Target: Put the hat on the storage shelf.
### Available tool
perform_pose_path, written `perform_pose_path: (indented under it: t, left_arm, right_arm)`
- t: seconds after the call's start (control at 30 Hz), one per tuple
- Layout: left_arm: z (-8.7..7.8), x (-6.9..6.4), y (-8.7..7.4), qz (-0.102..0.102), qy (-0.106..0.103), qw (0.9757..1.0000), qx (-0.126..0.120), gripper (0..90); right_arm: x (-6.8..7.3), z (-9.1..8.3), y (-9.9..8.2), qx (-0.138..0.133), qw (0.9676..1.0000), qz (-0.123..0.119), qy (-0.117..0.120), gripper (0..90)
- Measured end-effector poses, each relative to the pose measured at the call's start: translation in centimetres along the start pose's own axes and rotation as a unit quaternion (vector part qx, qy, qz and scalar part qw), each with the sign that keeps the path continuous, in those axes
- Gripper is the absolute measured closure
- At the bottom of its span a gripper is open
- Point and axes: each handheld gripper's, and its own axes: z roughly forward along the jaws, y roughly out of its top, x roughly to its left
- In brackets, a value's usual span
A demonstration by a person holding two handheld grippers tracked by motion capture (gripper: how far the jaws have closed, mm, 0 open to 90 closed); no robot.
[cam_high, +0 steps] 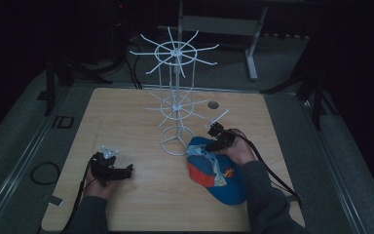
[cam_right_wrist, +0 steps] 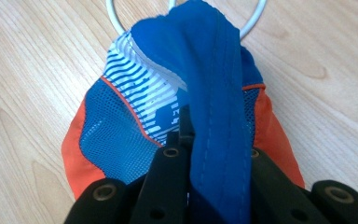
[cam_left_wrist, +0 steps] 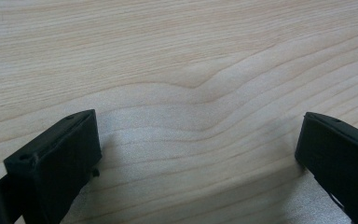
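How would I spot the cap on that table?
Start at the white wire rack standing mid-table. Beside its ring base lies the cap, pinched by the right gripper. It is the only colourful thing: blue with orange panels and white stripes.

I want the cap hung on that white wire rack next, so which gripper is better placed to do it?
Right. The right gripper is shut on the cap beside the rack. The left gripper rests open on the table, away from both.
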Motion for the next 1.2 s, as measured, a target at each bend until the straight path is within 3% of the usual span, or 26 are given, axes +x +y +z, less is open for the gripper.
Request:
perform_pose_path:
  t: [0.23,0.6,1.0,1.2]
  left_arm:
    - [0.0,0.0,0.0,0.0,0.0,1.0,0.0,0.1]
    - [0.0,0.0,0.0,0.0,0.0,1.0,0.0,0.1]
    - [0.0,0.0,0.0,-0.001,0.0,1.0,-0.001,0.1]
    - [0.0,0.0,0.0,-0.001,0.0,1.0,-0.001,0.1]
  right_arm:
    - [0.3,-1.3,-0.3,-0.022,0.9997,-0.009,-0.006,87.7]
    - [0.3,-3.7,-1.8,-0.055,0.9984,-0.002,-0.008,87.7]
    - [0.2,-6.3,-3.0,-0.103,0.9946,0.009,-0.013,87.7]
    - [0.2,-7.6,-3.5,-0.134,0.9907,0.014,-0.018,87.8]
